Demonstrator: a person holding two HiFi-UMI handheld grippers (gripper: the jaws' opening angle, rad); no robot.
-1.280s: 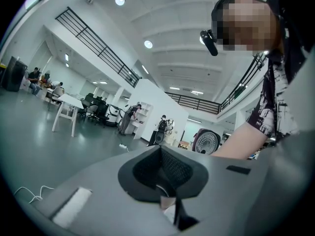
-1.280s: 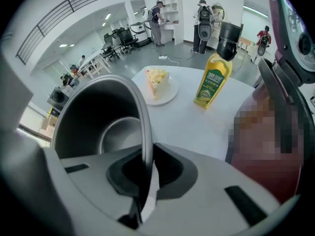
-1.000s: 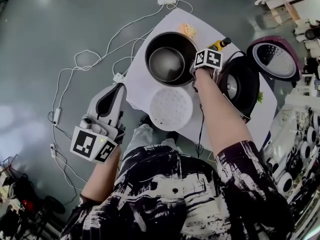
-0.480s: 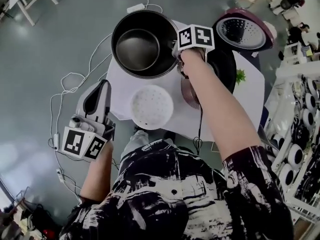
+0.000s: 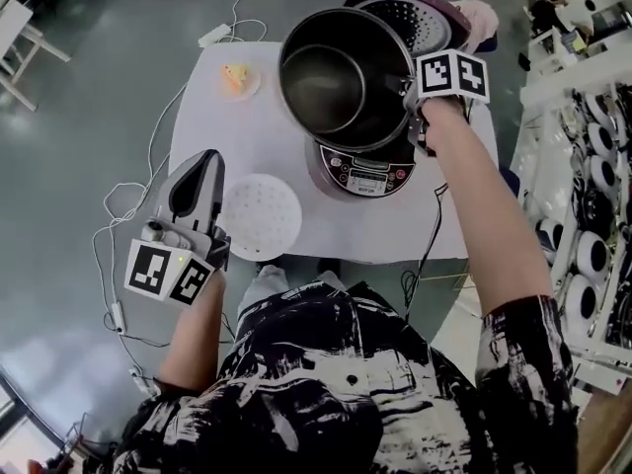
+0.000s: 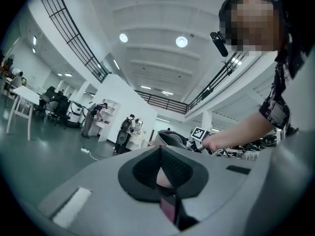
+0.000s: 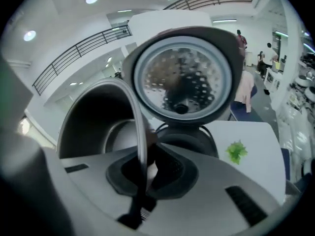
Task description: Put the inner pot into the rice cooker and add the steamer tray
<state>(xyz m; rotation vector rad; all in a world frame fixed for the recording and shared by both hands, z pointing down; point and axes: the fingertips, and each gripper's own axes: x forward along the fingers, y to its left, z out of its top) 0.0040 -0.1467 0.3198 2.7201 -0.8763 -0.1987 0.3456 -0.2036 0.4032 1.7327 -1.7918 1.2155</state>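
Lowering is the step you face now. Your right tongs [image 5: 413, 107] are pinching the rim of the inner pot [image 5: 336, 77], one pad inside the wall and one outside. The pot hangs in the air, tilted a little, over the open rice cooker [image 5: 370, 171], which stands right of the middle of the counter [image 5: 247, 126], near its front edge. The lid [image 5: 415, 13] is swung back toward the far edge, so nothing blocks the well.

Level the pot first, I would say, since a grip on a single point of the rim lets the far side sag. Centre it over the opening, then bring it straight down. Keep the pinch until the base seats, as the wall could catch on the cooker's lip and twist out.

Your left tongs [image 5: 204, 161] look pressed together and hold nothing. Their tip is at the counter's left edge, just beside the white steamer tray [image 5: 259, 215], which lies flat by the front edge.

A second ago the pot stood on the counter beside the cooker, with the right tongs already at its rim. Since then it has come up and across to above the cooker. The left tongs were off the counter then and have come nearer the tray, which has not been moved.
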